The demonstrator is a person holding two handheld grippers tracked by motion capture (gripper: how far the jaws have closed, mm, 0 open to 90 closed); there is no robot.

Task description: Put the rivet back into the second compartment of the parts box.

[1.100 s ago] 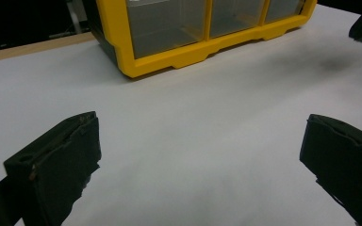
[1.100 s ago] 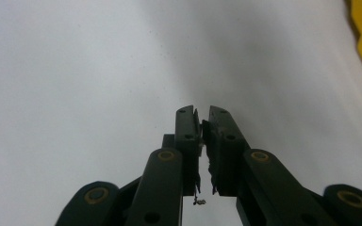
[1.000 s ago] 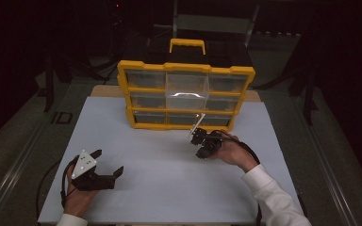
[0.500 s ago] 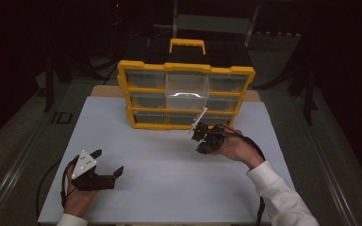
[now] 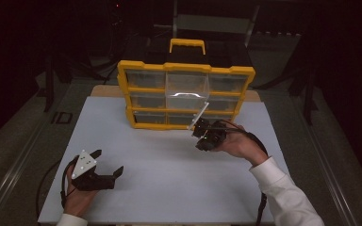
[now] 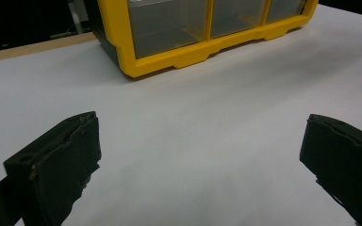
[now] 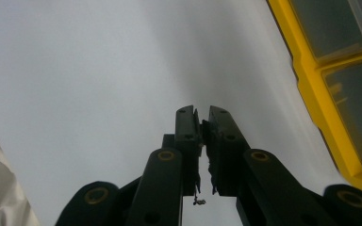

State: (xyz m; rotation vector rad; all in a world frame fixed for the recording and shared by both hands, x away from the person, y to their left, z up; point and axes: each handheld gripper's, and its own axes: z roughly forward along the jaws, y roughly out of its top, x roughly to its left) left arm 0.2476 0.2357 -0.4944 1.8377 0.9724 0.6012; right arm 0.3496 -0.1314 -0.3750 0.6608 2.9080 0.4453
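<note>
No brand, label or writing can be read on the yellow organizer (image 5: 185,96), which stands upright at the far side of the white desk (image 5: 169,169), its black top carrying a yellow handle (image 5: 186,45). One clear middle drawer (image 5: 186,85) juts forward. The right hand-held gripper (image 5: 199,137) hovers just before the organizer's lower right, jaws nearly together with nothing seen between them. The left hand-held gripper (image 5: 107,162) sits near the desk's front left, jaws spread wide and empty.

Can't tell what's in the yellow organizer's (image 5: 186,96) drawers, too murky; its top's cut off in both gripper views.
</note>
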